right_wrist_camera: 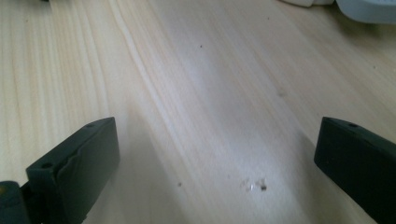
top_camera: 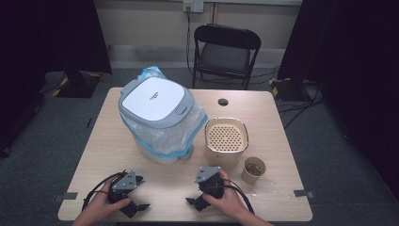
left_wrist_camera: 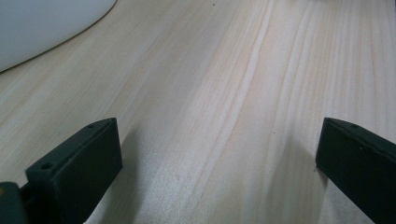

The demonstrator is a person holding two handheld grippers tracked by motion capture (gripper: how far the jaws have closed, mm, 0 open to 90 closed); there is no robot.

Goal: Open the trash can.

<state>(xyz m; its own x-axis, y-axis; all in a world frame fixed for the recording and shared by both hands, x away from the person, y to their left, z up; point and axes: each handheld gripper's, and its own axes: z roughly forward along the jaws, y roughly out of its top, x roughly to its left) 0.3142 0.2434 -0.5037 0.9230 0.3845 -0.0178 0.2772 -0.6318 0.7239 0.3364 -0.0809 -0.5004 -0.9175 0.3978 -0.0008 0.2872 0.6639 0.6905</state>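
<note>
Both our left gripper (top_camera: 133,201) and right gripper (top_camera: 196,197) rest wide open, empty, near the table edge; nearest, the grey-lidded white bin with loose plastic liner (top_camera: 157,120) may snag; brown paper cup (top_camera: 254,170) could tip.

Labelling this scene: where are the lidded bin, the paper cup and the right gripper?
lidded bin (top_camera: 155,96), high view, white lid top
paper cup (top_camera: 252,175), high view, outer wall
right gripper (top_camera: 194,202), high view, between open jaws

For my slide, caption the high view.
Both open grippers, left and right, rest before lidded bin, strainer box, paper cup.
</note>
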